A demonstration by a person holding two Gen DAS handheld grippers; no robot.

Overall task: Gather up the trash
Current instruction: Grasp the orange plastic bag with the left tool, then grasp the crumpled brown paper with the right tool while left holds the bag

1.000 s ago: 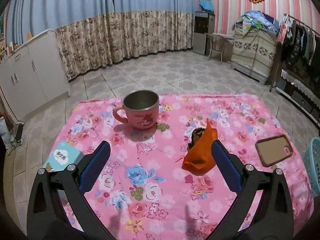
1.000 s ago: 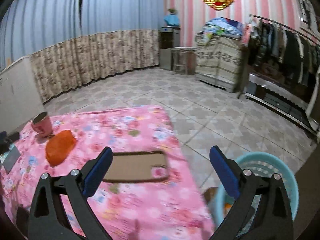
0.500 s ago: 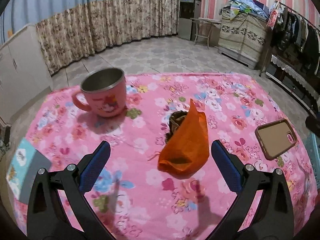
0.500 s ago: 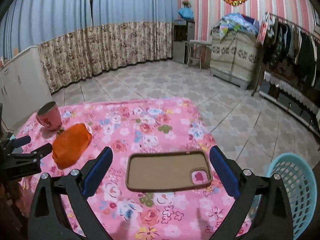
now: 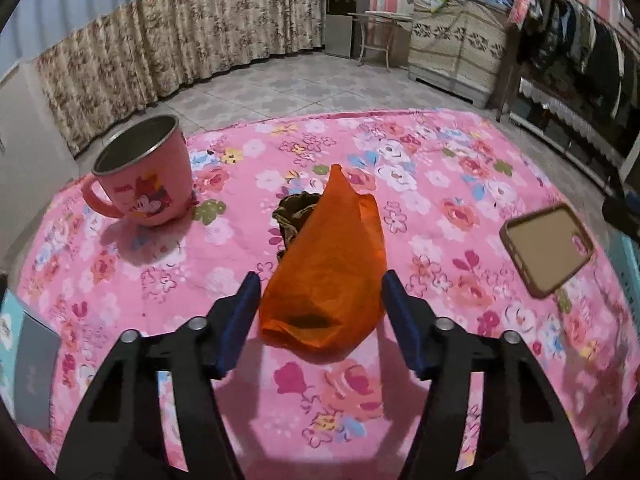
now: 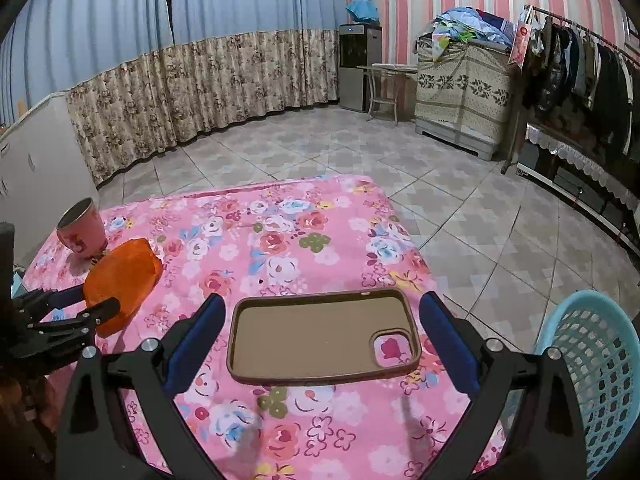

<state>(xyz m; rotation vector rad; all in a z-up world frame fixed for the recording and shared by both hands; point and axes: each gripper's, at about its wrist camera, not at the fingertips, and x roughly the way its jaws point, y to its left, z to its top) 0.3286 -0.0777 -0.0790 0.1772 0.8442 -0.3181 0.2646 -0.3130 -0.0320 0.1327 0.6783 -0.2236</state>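
An orange plastic bag (image 5: 328, 264) lies on the pink flowered tablecloth (image 5: 440, 160), with a crumpled brown scrap (image 5: 294, 212) tucked behind it. My left gripper (image 5: 320, 280) straddles the bag's near end. Its jaws are closing, and the blue pads stand at the bag's two sides without visibly squeezing it. The right wrist view shows the same bag (image 6: 120, 280) flanked by the left gripper (image 6: 86, 300). My right gripper (image 6: 322, 300) is open, hovering over a brown phone case (image 6: 320, 336) that lies flat near the table's right edge.
A pink mug (image 5: 144, 176) stands left of the bag. A teal box with a grey booklet (image 5: 32, 368) sits at the table's left edge. A light blue mesh basket (image 6: 592, 380) stands on the floor just past the table's right edge. Tiled floor lies beyond.
My left gripper dropped and moved forward onto the orange bag, and its jaws narrowed from wide open to the bag's sides. The right gripper sank toward the phone case.
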